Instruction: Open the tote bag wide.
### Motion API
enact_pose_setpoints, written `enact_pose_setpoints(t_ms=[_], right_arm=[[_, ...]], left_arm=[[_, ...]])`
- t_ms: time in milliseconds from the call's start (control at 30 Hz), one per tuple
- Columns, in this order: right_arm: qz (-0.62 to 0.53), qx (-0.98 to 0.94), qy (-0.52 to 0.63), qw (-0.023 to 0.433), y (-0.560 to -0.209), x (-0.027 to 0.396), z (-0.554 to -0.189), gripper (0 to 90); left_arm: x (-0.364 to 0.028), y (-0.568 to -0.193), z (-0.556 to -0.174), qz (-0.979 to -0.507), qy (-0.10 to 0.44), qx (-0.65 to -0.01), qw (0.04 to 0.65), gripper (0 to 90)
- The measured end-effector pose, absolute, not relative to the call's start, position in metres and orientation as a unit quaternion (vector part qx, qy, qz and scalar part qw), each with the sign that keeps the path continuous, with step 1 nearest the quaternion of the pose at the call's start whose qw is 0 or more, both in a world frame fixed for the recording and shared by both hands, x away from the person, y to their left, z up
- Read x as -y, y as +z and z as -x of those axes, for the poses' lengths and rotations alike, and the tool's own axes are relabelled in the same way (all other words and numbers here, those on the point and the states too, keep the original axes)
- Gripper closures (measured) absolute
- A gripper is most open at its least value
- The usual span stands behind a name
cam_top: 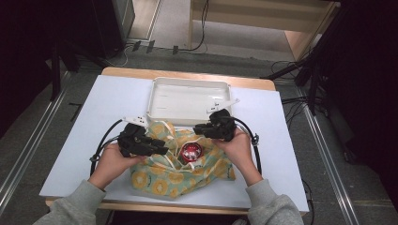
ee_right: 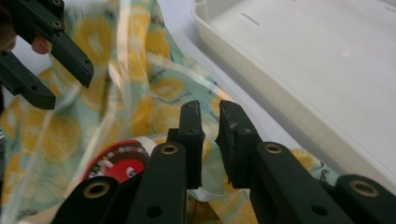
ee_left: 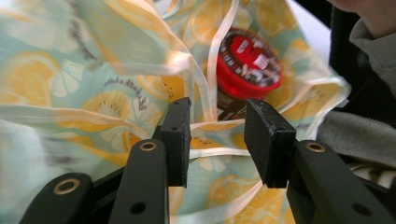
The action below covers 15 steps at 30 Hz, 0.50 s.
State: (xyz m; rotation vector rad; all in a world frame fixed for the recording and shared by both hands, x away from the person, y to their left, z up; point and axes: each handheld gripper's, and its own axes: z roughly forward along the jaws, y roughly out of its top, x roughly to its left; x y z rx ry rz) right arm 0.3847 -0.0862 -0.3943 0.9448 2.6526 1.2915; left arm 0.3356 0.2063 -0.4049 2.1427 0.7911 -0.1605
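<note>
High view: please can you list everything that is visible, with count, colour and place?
drawstring bag: one, mint green with yellow lemon print, near edge of the table, mouth open
can: one, red lid, inside the bag mouth
tray: one, white, behind the bag
table: one, pale blue-white top
left tongs: black, open, at the bag's left edge
right tongs: black, gap narrow, bag cloth between the jaws

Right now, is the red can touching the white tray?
Apart. High view: the can lies inside the bag, whose fabric separates it from the tray.
</note>
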Motion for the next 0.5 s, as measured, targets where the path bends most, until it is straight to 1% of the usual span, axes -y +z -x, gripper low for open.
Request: enact_pose_setpoints(t_ms=[167,333,500], right_arm=[[-0.323,-0.858,0.399,0.018,-0.412,0.090,-0.392,83.5],[-0.339,-0.855,0.393,0.020,-0.422,0.096,-0.396,83.5],[-0.350,-0.851,0.392,0.016,-0.427,0.104,-0.396,83.4]], left_arm=[[-0.201,-0.420,-0.339,-0.862,-0.070,-0.308,0.397,60.9],[-0.200,-0.430,-0.340,-0.861,-0.078,-0.308,0.398,58.3],[-0.199,-0.430,-0.343,-0.857,-0.067,-0.307,0.409,54.2]])
